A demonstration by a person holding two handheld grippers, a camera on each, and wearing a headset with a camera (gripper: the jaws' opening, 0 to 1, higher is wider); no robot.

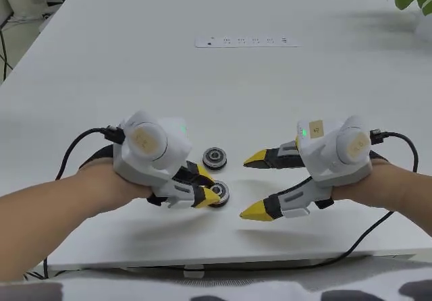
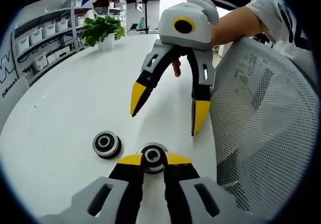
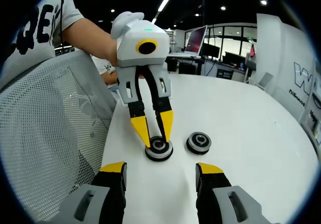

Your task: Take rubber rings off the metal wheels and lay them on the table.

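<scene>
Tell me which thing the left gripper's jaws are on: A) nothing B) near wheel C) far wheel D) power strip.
B: the left gripper has its jaws closed on the near wheel; the far wheel lies free beside it.

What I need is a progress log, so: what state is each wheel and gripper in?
Near wheel: flat on table, ring on, gripped.
Far wheel: flat on table, ring on, free.
Left gripper: shut on near wheel.
Right gripper: open, holding nothing.
</scene>
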